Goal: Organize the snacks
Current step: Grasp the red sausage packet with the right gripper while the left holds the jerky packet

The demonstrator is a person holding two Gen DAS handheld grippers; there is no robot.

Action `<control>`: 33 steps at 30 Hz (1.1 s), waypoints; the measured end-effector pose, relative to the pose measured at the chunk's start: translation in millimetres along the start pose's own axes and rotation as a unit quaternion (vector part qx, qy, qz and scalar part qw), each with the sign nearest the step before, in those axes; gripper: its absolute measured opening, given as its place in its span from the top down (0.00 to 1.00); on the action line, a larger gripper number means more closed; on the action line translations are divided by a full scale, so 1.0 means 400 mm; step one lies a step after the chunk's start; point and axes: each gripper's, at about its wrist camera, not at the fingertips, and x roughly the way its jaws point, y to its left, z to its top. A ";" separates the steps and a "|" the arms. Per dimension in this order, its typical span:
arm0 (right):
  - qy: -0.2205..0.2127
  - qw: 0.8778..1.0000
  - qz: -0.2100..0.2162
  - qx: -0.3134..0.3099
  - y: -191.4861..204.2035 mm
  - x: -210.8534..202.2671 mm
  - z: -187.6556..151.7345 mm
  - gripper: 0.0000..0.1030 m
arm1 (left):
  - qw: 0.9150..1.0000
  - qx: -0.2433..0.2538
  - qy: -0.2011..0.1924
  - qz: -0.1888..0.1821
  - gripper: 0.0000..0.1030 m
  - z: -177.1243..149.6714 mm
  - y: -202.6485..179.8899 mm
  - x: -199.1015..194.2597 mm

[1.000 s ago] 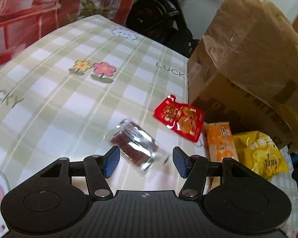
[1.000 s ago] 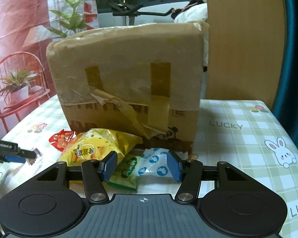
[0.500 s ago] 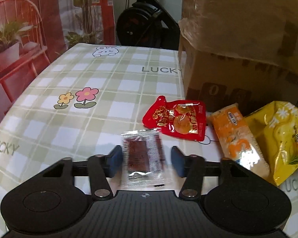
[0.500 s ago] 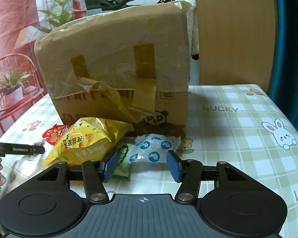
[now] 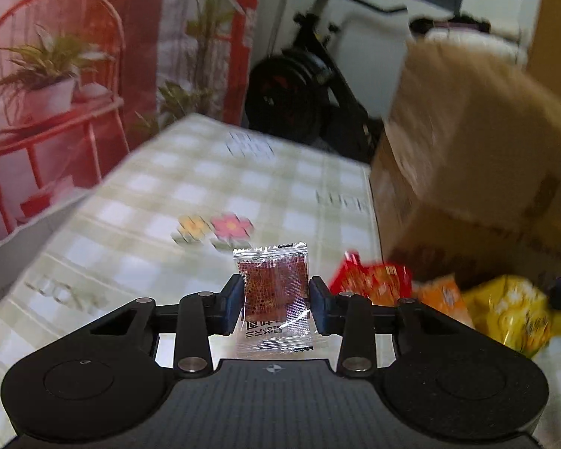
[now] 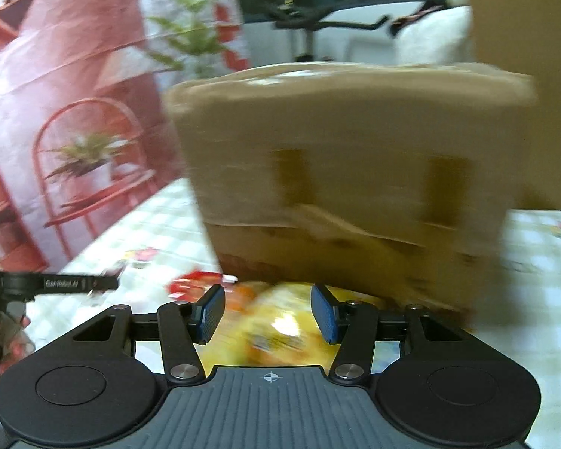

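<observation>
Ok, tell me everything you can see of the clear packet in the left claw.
The clear packet is a small flat sachet of see-through plastic film with crimped, serrated top and bottom seals. Inside sits a dark red-brown square slab with a speckled, grid-like surface. Black print, seemingly a code, shows on the lower part. It stands upright, facing the camera, pinched at both side edges by the blue pads of the left claw. It looks lifted off the checked cloth; nothing else touches it.
</observation>
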 end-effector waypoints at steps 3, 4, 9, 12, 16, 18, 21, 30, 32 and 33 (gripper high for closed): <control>0.015 0.999 0.026 -0.018 0.074 0.076 0.023 0.54 | 1.000 -0.015 -0.019 0.001 0.61 0.022 0.034 -0.031; 0.023 0.999 0.029 -0.027 0.099 0.104 0.029 0.55 | 1.000 -0.020 -0.022 0.001 0.61 0.026 0.044 -0.036; 0.074 0.987 0.034 -0.137 0.215 0.231 0.069 0.56 | 0.998 -0.042 -0.036 -0.010 0.61 0.022 0.080 -0.045; 0.104 0.968 0.026 -0.228 0.261 0.289 0.077 0.57 | 0.998 -0.052 -0.042 -0.014 0.61 0.011 0.092 -0.043; 0.138 0.957 0.010 -0.253 0.270 0.354 0.085 0.57 | 0.997 -0.064 -0.045 -0.019 0.61 0.004 0.117 -0.037; 0.150 0.955 0.003 -0.254 0.274 0.379 0.084 0.56 | 0.996 -0.070 -0.048 -0.020 0.61 0.001 0.126 -0.039; 0.172 0.952 0.003 -0.253 0.252 0.400 0.071 0.59 | 0.995 -0.080 -0.050 -0.024 0.61 -0.001 0.137 -0.038; 0.206 0.960 0.018 -0.191 0.230 0.436 0.059 0.53 | 0.994 -0.090 -0.053 -0.035 0.61 -0.012 0.127 -0.035; 0.203 0.962 0.018 -0.183 0.226 0.433 0.053 0.51 | 0.994 -0.088 -0.052 -0.036 0.61 -0.015 0.123 -0.033; 0.201 0.963 0.017 -0.177 0.223 0.430 0.052 0.51 | 0.994 -0.087 -0.050 -0.036 0.61 -0.015 0.121 -0.031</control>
